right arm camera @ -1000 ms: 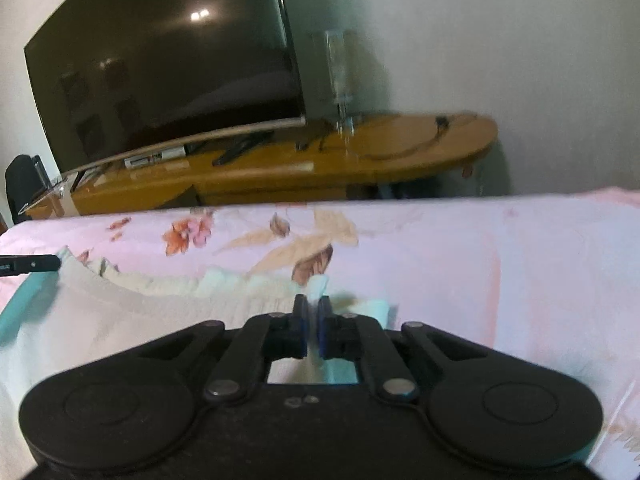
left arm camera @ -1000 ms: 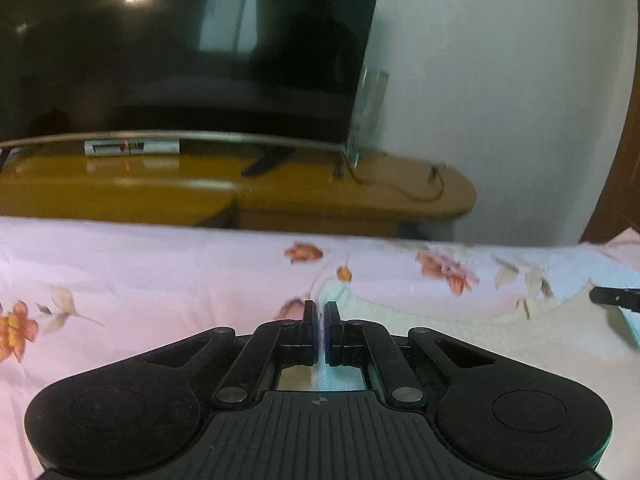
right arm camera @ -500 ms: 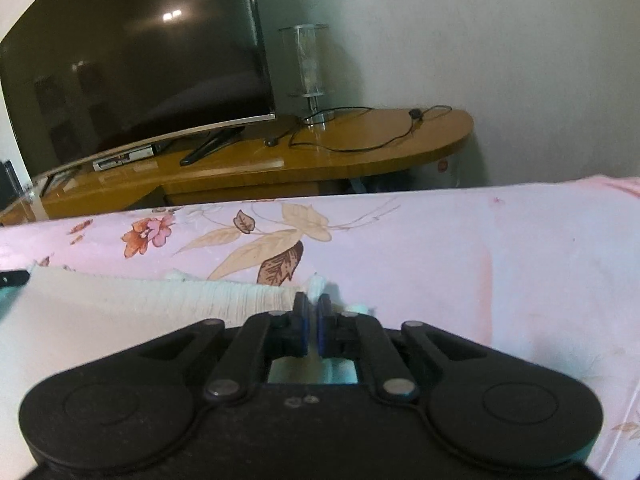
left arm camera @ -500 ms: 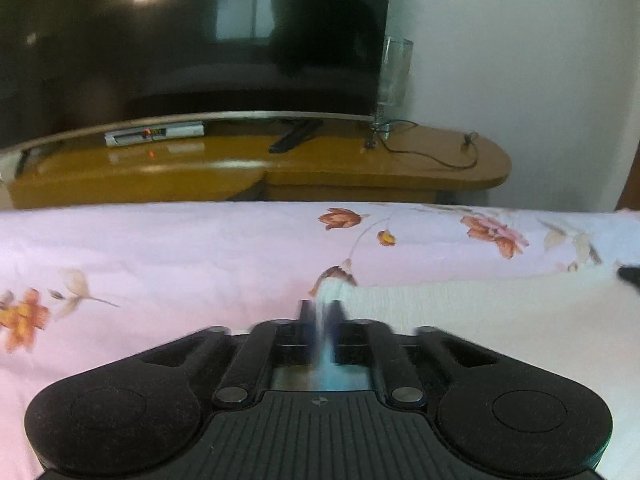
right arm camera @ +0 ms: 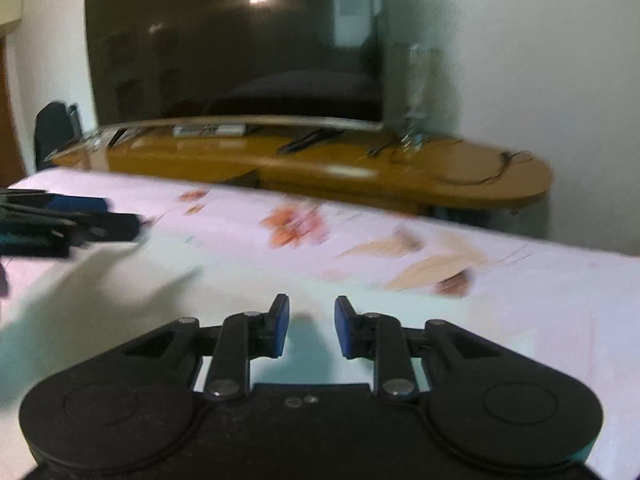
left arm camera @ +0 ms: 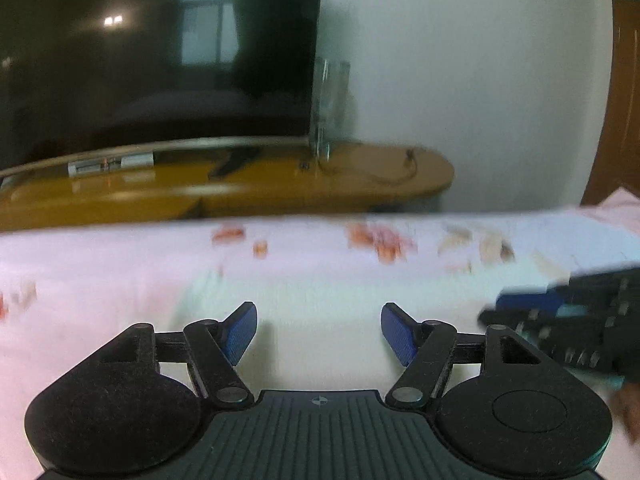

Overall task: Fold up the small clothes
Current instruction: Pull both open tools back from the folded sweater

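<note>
A pale cream garment (left arm camera: 320,292) lies flat on the pink floral bedsheet (left arm camera: 100,280). My left gripper (left arm camera: 319,328) hangs just over it, its jaws wide apart and still opening, with nothing between the blue pads (left arm camera: 240,332). In the right wrist view the same garment (right arm camera: 120,300) spreads under my right gripper (right arm camera: 311,326), whose jaws are opening with a narrower, empty gap. Each gripper shows in the other's view: the right gripper (left arm camera: 560,320) at the right edge, the left gripper (right arm camera: 60,224) at the left edge. Both views are motion-blurred.
Beyond the bed's far edge stands a low wooden TV stand (left arm camera: 360,184) with a large dark television (right arm camera: 232,48), a tall glass vase (left arm camera: 328,108), a remote (right arm camera: 308,140) and cables. A dark chair (right arm camera: 56,128) stands at the far left, a white wall behind.
Both grippers were shut on the garment's far edge and have let it go, jaws now apart. Both hands have moved, and each gripper now looms larger in the other's view.
</note>
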The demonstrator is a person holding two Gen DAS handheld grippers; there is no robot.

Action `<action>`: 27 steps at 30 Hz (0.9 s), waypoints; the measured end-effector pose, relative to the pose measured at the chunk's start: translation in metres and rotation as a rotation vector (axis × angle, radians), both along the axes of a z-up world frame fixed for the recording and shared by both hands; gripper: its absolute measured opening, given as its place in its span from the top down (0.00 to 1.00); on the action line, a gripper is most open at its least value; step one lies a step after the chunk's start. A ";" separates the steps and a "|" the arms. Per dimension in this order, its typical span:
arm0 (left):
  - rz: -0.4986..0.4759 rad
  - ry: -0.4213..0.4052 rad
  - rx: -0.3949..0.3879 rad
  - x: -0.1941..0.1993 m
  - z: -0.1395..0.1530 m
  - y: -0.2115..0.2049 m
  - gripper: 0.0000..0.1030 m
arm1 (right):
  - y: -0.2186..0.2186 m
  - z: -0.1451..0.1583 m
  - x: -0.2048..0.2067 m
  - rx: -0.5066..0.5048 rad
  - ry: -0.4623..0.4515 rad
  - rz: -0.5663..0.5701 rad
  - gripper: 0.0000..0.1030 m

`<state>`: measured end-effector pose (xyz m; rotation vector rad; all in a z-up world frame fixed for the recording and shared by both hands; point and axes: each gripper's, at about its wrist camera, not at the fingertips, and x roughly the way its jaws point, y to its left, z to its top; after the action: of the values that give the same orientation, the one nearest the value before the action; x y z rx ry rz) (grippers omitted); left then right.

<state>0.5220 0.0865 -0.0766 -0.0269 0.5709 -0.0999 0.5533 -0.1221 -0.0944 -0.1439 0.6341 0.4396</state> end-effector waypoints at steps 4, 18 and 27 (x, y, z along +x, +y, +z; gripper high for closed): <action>0.080 -0.002 -0.063 -0.032 -0.006 0.028 0.34 | -0.017 -0.004 -0.019 -0.050 -0.009 0.014 0.75; -0.035 -0.009 -0.039 -0.057 0.010 -0.028 0.33 | -0.023 0.017 -0.066 0.008 -0.034 0.043 0.72; 0.014 0.049 0.079 -0.069 -0.011 -0.015 0.33 | -0.031 0.001 -0.075 -0.097 -0.032 -0.051 0.71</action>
<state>0.4532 0.0716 -0.0873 0.0438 0.6232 -0.0628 0.4788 -0.1532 -0.0936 -0.2262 0.6261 0.3573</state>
